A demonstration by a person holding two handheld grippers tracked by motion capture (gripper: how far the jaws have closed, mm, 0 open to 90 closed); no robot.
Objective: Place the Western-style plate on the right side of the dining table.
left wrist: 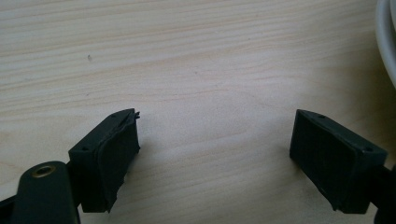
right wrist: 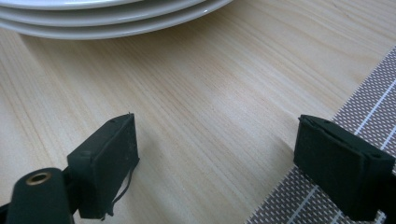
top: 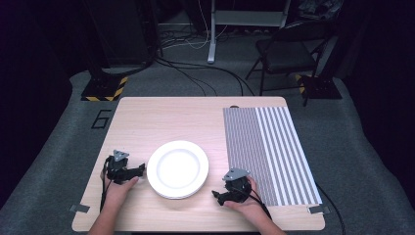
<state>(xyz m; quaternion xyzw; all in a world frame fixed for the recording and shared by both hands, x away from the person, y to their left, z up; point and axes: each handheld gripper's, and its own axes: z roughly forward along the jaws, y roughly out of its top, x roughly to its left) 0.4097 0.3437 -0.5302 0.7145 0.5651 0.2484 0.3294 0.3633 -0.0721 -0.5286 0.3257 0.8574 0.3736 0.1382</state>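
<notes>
Left gripper view: jaws of the left gripper (left wrist: 215, 140) stand wide apart, nothing between them, low over bare pale wood of the table (left wrist: 196, 70); a curved white plate rim shows at the upper right edge. Right gripper view: the right gripper (right wrist: 217, 154) is likewise spread wide and empty, its left jaw over wood, its right jaw over the edge of a striped mat (right wrist: 373, 107). A stack of white plates (right wrist: 107, 18) lies ahead at the top, at least three rims visible one above another. From the high view, the left gripper (top: 142, 170) sits in the person's left hand (top: 119, 188) just beside the plates' left rim, tips pointing at it; touching or not, cannot tell. The right gripper (top: 219, 197), in the right hand (top: 247, 200), lies near the plates' lower right, between the plates (top: 177, 169) and the mat (top: 269, 152). The mat covers the table's right part. Beyond the table: grey floor, a folding chair (top: 288, 51), cables.
</notes>
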